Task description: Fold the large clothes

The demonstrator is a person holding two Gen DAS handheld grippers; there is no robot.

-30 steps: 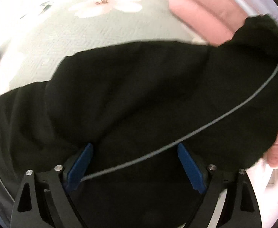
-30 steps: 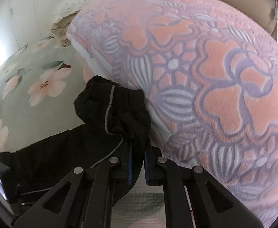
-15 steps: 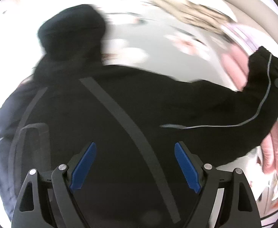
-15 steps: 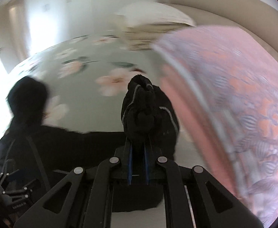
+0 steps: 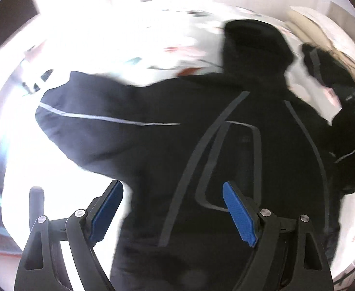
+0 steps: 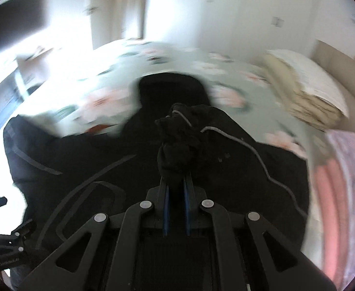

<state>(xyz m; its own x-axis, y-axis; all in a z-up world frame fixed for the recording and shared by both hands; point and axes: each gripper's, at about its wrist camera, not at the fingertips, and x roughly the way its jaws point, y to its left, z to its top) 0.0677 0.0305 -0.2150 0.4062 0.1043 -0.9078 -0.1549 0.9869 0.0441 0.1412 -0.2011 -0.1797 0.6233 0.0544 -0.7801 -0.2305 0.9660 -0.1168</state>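
Right gripper (image 6: 176, 189) pinching bunched sleeve (image 6: 179, 140) at frame centre; left gripper (image 5: 171, 212) spread over black jacket (image 5: 201, 145) — risks slipping, skewing fold.

The jacket (image 6: 133, 169) is spread on the bed (image 6: 257, 89); a pillow (image 6: 306, 82) is set behind it to the right, a blanket (image 6: 342, 181) alongside.

A black jacket (image 6: 85, 155) spreads over most of the near bed. Open floral sheet (image 6: 119, 72) lies beyond its hood & to the left. On the right, a pink blanket (image 6: 342, 189) and stacked cream bedding (image 6: 306, 89) block passage.
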